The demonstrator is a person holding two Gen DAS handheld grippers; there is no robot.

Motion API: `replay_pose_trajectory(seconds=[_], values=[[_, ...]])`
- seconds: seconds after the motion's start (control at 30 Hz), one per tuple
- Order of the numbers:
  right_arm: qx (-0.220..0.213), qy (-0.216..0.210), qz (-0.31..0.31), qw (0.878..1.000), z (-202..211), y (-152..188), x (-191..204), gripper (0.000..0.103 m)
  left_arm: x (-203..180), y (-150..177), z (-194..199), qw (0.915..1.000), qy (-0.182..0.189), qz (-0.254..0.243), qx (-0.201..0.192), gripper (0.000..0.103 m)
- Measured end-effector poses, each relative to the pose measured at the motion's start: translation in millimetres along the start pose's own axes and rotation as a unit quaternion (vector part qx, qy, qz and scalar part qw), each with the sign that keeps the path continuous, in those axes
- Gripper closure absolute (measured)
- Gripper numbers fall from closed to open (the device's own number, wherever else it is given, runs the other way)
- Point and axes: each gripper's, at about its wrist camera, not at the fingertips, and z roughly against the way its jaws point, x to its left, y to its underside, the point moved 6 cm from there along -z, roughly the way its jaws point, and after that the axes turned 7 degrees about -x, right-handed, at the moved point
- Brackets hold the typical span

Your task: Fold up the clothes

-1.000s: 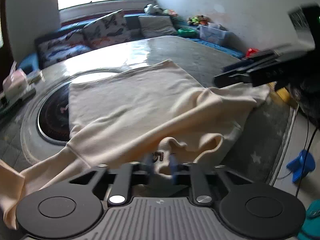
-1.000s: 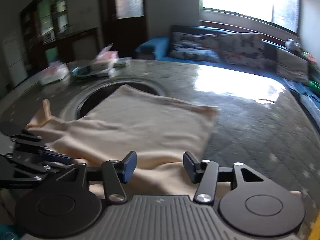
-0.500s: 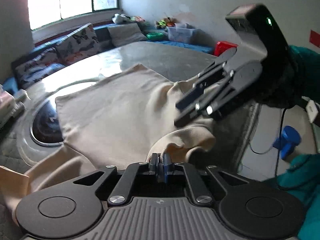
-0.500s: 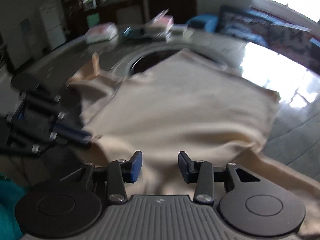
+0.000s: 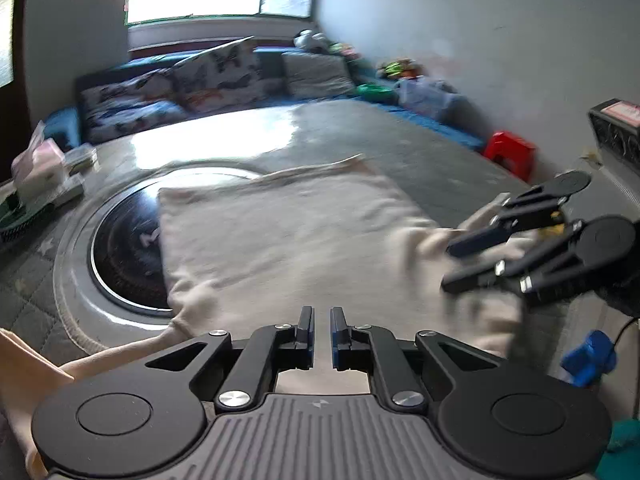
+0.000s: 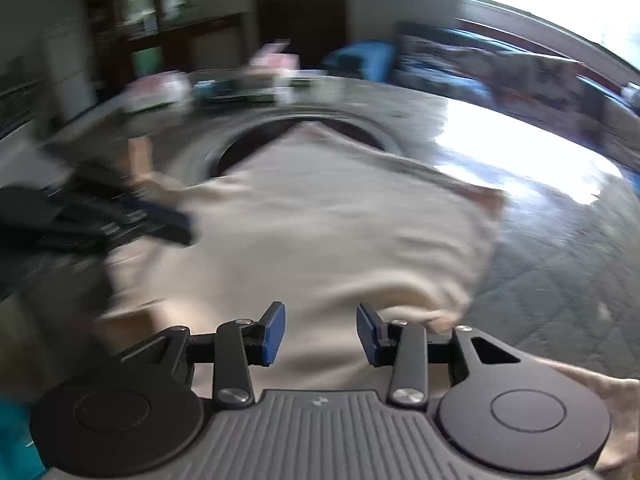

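The left hand-held gripper has let go — half a second ago its fingers were clamped on a bunched edge of the cream garment, and now they stand slightly parted with nothing between them. The right hand-held gripper hovers wide open, holding nothing. The garment lies on the worktop, partly over the dark round inset — likely one fold laid, the next grasp due.
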Motion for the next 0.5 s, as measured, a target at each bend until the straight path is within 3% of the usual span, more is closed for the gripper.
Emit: replay_pose_trajectory(seconds=[0.07, 0.27, 0.5], values=[[0.015, 0.02, -0.016, 1.0, -15, 3, -17, 0.063, 8, 3, -5, 0.9998, -0.013, 0.012, 0.006, 0.094], [0.047, 0.039, -0.018, 0.998, -6, 22, -34, 0.064, 45, 16, -7, 0.9967, -0.051, 0.058, 0.027, 0.094], [0.019, 0.037, -0.033, 0.999, -16, -3, -39, 0.064, 57, 4, -8, 0.9952, -0.044, 0.087, 0.009, 0.093]])
